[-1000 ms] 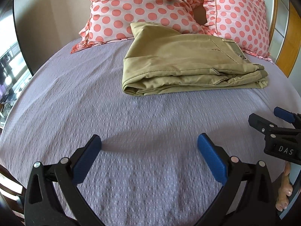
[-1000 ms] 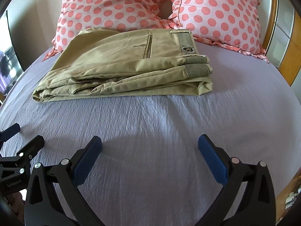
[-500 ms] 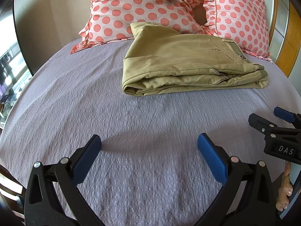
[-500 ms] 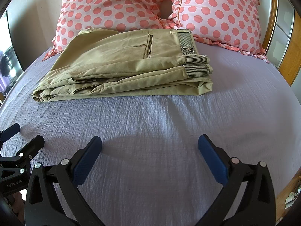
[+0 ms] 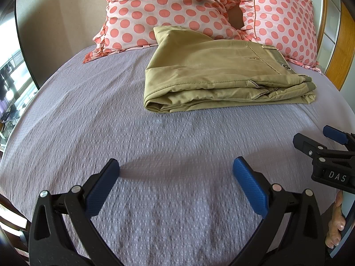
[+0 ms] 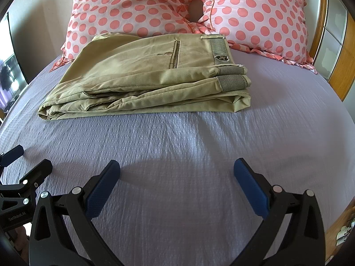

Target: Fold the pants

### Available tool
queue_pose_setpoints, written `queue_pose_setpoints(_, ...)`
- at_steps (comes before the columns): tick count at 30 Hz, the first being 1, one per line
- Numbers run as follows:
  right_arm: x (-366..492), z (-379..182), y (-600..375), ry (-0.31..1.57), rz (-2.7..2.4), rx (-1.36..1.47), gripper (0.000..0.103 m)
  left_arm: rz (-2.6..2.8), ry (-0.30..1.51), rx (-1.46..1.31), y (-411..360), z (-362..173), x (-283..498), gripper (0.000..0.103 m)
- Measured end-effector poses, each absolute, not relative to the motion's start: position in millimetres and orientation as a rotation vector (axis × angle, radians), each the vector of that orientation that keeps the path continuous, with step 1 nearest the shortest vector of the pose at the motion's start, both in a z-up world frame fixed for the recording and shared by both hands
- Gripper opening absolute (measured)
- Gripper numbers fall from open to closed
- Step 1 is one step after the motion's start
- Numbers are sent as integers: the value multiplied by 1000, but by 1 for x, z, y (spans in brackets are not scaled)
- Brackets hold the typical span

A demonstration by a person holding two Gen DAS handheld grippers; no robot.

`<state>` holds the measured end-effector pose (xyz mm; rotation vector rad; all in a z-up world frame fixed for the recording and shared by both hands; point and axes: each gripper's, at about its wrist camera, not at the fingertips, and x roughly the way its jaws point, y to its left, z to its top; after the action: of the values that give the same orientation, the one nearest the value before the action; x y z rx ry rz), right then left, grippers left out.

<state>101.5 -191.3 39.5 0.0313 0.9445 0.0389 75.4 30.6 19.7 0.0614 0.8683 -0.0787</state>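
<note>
The khaki pants [image 5: 219, 77] lie folded in a flat stack on the lilac bedspread [image 5: 111, 122], their far edge against the pillows; they also show in the right wrist view [image 6: 150, 82], waistband to the right. My left gripper [image 5: 176, 168] is open and empty, low over the bedspread, well short of the pants. My right gripper [image 6: 177, 169] is open and empty too, equally far back. Each gripper shows at the edge of the other's view: the right gripper [image 5: 319, 141] and the left gripper [image 6: 24, 161].
Two pink polka-dot pillows [image 6: 142, 6] [image 6: 257, 15] stand at the head of the bed behind the pants. A wooden headboard and frame [image 6: 341, 66] runs along the right. A dark screen edge [image 5: 22, 44] stands at the left.
</note>
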Motion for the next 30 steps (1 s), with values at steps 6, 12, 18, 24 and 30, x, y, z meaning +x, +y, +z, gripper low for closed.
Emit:
queue_pose_setpoints(6, 102, 40, -191, 944, 39, 31, 102, -79, 868, 62, 31, 20, 75, 101)
queue_pose_setpoints(12, 102, 40, -192, 945, 40, 31, 102, -79, 868, 62, 31, 20, 75, 101)
queue_pose_setpoints(18, 101, 40, -192, 945, 39, 31, 102, -81, 896, 61, 31, 20, 79, 101)
queue_pose_setpoints(24, 101, 40, -191, 945, 39, 31, 102, -89, 944, 63, 31, 22, 83, 101)
queue_pose_setpoints(30, 101, 40, -191, 945, 39, 31, 102, -89, 963, 63, 31, 23, 84, 101)
